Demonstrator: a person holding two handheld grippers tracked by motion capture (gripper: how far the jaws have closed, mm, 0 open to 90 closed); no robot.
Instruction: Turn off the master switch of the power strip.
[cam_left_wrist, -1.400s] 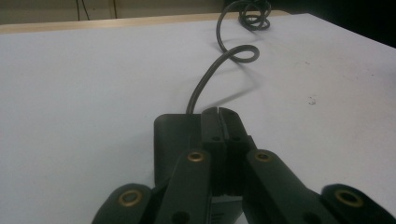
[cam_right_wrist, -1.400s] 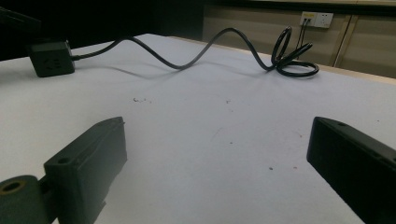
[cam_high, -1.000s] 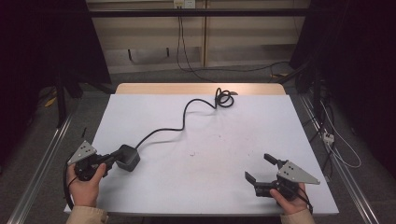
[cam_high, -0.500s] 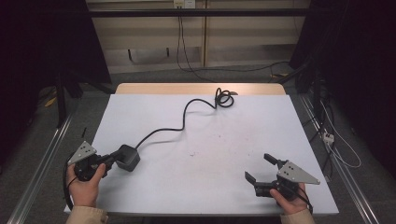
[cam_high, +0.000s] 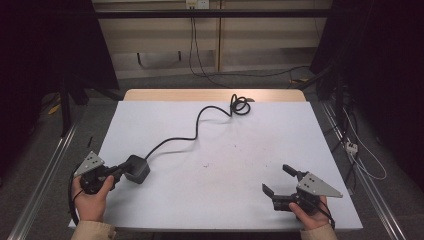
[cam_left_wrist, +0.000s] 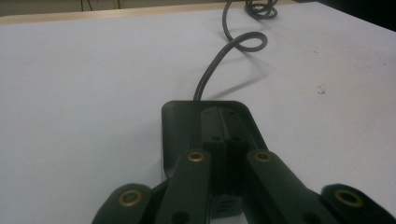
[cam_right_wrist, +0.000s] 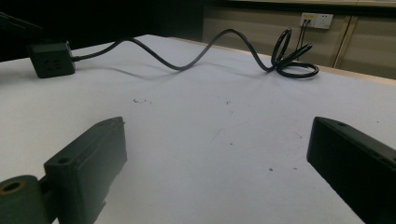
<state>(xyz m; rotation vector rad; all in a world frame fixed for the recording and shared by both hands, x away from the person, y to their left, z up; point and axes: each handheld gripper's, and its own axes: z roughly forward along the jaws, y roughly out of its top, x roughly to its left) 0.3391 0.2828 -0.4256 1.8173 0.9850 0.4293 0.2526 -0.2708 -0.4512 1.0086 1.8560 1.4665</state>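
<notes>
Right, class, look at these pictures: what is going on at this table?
A person sits at a white table with a two-jaw gripper in each hand. The left gripper has its jaws closed together, resting against a black socket cube near the table's left front. The cube's black cable snakes across the table to a coil at the far edge. The right gripper sits at the right front with jaws wide open, holding nothing.
</notes>
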